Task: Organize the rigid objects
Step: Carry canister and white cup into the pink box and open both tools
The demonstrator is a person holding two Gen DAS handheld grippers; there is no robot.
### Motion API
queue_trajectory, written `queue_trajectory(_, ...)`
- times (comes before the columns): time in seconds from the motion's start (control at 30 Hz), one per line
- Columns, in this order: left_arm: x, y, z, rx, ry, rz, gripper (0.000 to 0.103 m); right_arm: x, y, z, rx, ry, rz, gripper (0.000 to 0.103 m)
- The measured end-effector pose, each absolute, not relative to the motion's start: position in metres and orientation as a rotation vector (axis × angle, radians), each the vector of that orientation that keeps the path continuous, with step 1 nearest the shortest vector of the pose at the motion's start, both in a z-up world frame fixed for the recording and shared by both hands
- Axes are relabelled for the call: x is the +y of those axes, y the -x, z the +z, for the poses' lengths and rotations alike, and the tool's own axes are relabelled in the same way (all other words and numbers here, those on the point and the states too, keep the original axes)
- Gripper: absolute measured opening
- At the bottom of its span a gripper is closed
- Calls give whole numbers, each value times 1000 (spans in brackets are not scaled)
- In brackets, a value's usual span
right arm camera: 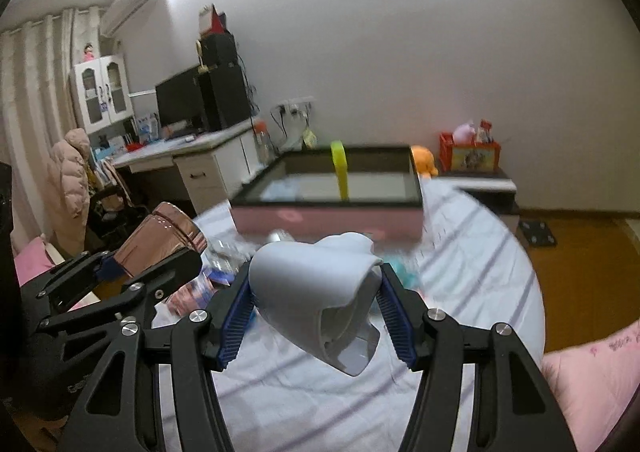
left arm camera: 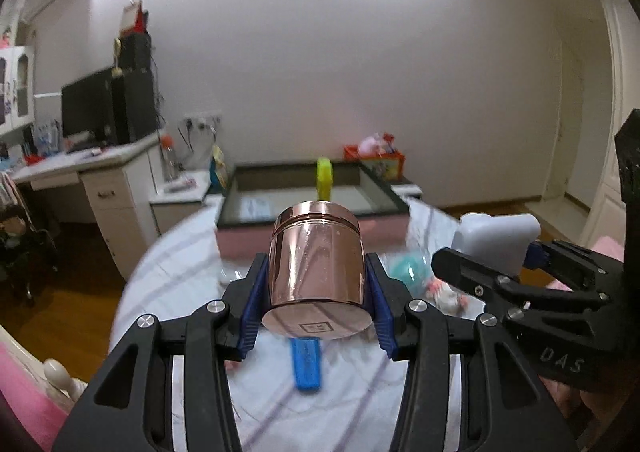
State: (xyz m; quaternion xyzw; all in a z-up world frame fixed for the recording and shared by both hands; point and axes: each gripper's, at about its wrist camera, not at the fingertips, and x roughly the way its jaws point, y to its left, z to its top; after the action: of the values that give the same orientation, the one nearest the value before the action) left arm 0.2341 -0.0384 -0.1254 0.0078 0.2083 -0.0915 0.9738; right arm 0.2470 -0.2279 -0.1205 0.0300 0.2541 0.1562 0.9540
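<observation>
A big bed (right arm camera: 460, 264) with a white sheet and thin stripes lies under both claws. At the far end of it, ahead of the claws, sits a wide box (left arm camera: 312, 207) with pink sides and a dark rim. A yellow thing (left arm camera: 324, 177) stands up in the box near its far wall. What else lies in the box is too blurry to tell.

The left claw (left arm camera: 318, 284) is clenched on a shiny pink-gold can (left arm camera: 318, 264). Its blue pads (left arm camera: 252, 304) press the can's two sides. The can is held up off the bed, tipped so its flat end faces the camera. The box is straight ahead of it.

The right claw (right arm camera: 316, 300) is clenched on a pale grey plastic thing (right arm camera: 316, 292) with a hollow end. Its blue pads (right arm camera: 236, 320) squeeze it from both sides. It is up in the air too, with the box ahead of it.

The two claws are side by side and apart, each one showing at the edge of the other's view.

Below the left claw, a blue bar (left arm camera: 306, 366) lies flat on the sheet. To the right of that claw, between the two claws, lie a teal thing (left arm camera: 410, 270) and a small pink and white toy (left arm camera: 444, 294), both blurry.
</observation>
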Motion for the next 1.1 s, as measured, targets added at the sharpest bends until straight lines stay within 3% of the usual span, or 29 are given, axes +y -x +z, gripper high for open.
queue_trajectory(0.53, -22, -268, -50, 206, -60, -91, 47, -199, -282, -43, 306, 32, 316, 61)
queue_trajectory(0.87, -31, -328, -42, 178, -123, -44, 47, -193, -341, -36, 297, 97, 297, 61)
queue_trajectory(1.1, -44, -410, -59, 289, -160, -81, 47, -196, -410, -60, 398, 142, 275, 61)
